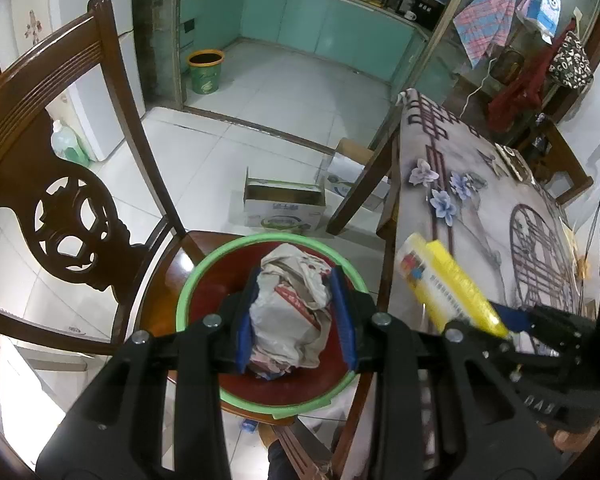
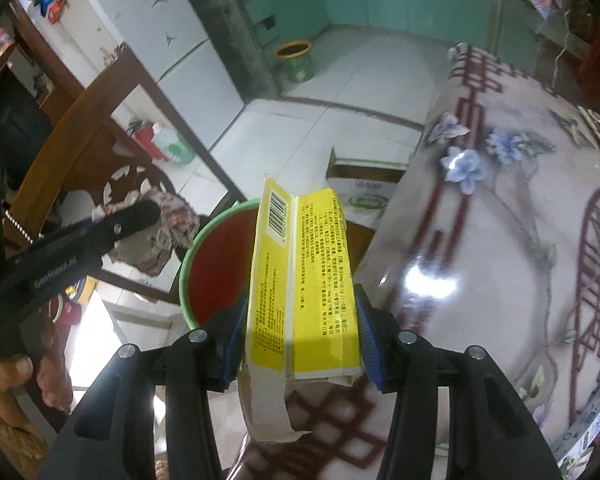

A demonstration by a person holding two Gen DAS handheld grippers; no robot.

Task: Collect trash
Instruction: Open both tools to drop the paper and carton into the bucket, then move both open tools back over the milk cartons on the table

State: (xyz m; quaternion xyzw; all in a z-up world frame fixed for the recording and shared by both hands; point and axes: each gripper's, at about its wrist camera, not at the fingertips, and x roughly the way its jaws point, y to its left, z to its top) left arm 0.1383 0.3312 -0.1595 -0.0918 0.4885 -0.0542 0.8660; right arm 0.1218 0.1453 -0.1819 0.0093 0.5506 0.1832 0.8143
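My left gripper is shut on a crumpled paper wad and holds it over a red basin with a green rim that stands on a wooden chair seat. My right gripper is shut on a flattened yellow carton, held over the table edge beside the basin. The carton also shows in the left wrist view, and the wad in the right wrist view.
A table with a flowered cloth lies to the right. A carved wooden chair back rises to the left. Open cardboard boxes sit on the tiled floor. A green bin stands by the kitchen doorway.
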